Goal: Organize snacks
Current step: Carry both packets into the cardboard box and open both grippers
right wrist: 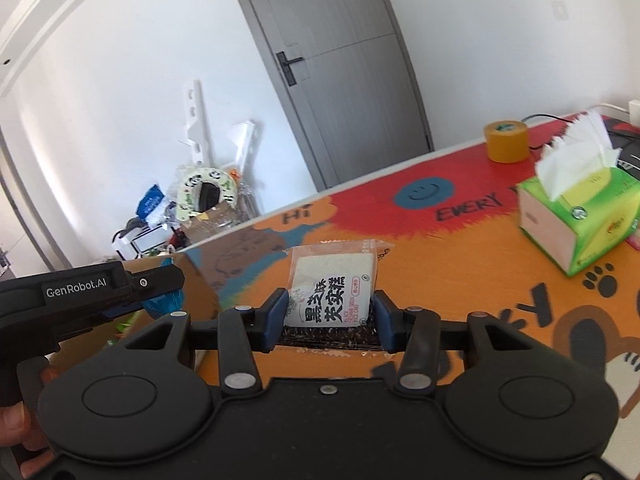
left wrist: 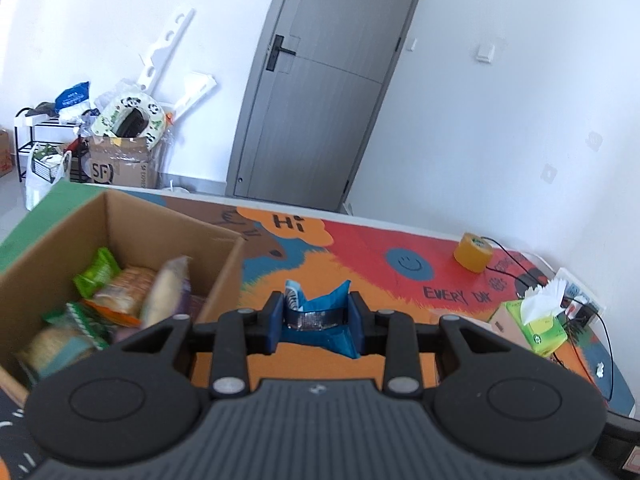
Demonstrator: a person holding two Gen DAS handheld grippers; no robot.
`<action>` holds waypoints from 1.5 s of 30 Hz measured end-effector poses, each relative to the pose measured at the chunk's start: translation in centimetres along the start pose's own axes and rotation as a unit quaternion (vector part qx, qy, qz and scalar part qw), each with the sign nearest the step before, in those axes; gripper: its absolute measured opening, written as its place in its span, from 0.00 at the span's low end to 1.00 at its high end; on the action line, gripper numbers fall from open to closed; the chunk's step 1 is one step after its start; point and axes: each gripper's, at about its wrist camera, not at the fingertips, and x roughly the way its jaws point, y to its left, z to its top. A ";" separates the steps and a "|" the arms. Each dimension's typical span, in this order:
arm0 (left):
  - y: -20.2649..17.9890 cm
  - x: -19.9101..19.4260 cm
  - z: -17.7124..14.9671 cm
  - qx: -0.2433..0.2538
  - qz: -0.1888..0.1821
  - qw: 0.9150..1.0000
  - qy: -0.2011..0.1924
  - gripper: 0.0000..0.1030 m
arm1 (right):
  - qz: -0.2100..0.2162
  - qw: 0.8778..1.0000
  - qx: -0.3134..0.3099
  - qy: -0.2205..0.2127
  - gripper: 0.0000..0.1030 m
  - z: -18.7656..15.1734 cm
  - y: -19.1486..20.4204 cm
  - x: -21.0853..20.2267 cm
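My left gripper (left wrist: 317, 316) is shut on a crumpled blue snack packet (left wrist: 320, 320) and holds it above the colourful table mat, just right of an open cardboard box (left wrist: 160, 224) that holds several snack packets (left wrist: 120, 292). My right gripper (right wrist: 330, 314) is shut on a white black-sesame rice cake packet (right wrist: 332, 284) above the orange part of the mat. The left gripper's body (right wrist: 88, 292) and its blue packet (right wrist: 164, 302) show at the left of the right wrist view, over the box.
A yellow tape roll (left wrist: 473, 252) (right wrist: 506, 140) and a green tissue box (left wrist: 536, 320) (right wrist: 580, 220) stand on the mat (left wrist: 360, 256) to the right, with black cables (left wrist: 600, 332) behind. A grey door (left wrist: 320, 80) and floor clutter (left wrist: 116, 136) lie beyond the table.
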 end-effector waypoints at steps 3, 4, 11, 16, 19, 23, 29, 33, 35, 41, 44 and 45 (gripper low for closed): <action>1.1 -1.0 0.4 -0.004 0.006 1.000 -0.010 0.32 | 0.008 1.000 -0.007 -0.005 0.45 0.1 1.4 -0.1; 1.4 -1.4 0.5 -0.005 0.007 1.000 -0.013 0.32 | 0.013 1.000 -0.009 -0.006 0.45 0.1 1.8 -0.1; 4.4 -3.3 1.2 -0.013 0.019 0.999 -0.024 0.32 | 0.031 0.999 -0.019 -0.010 0.45 0.5 4.5 0.2; 6.8 -4.2 1.6 -0.025 0.034 0.999 -0.027 0.32 | 0.045 0.998 -0.033 -0.010 0.45 0.6 6.7 0.6; 8.3 -4.6 1.8 -0.029 0.041 0.998 -0.026 0.32 | 0.055 0.998 -0.042 -0.008 0.45 0.6 7.9 0.9; 10.3 -5.1 1.7 -0.024 0.049 0.998 -0.017 0.32 | 0.073 0.996 -0.050 -0.004 0.45 0.5 9.6 1.3; 13.0 -5.1 1.5 -0.042 0.064 0.997 -0.003 0.33 | 0.090 0.994 -0.065 0.002 0.45 0.4 12.0 2.1; 14.4 -5.2 1.5 -0.050 0.065 0.997 0.010 0.35 | 0.104 0.992 -0.075 0.008 0.45 0.3 13.4 2.7; 15.0 -5.3 1.7 -0.056 0.065 0.996 0.012 0.40 | 0.110 0.991 -0.079 0.012 0.45 0.2 14.2 2.9; 16.6 -6.7 2.3 -0.072 0.074 0.995 -0.013 0.57 | 0.126 0.987 -0.096 0.030 0.45 -0.4 16.5 3.3; 17.7 -7.2 2.5 -0.079 0.083 0.993 -0.018 0.65 | 0.131 0.985 -0.103 0.036 0.45 -0.5 17.5 3.4; 17.9 -7.3 2.5 -0.080 0.086 0.993 -0.019 0.67 | 0.133 0.985 -0.104 0.037 0.45 -0.6 17.8 3.5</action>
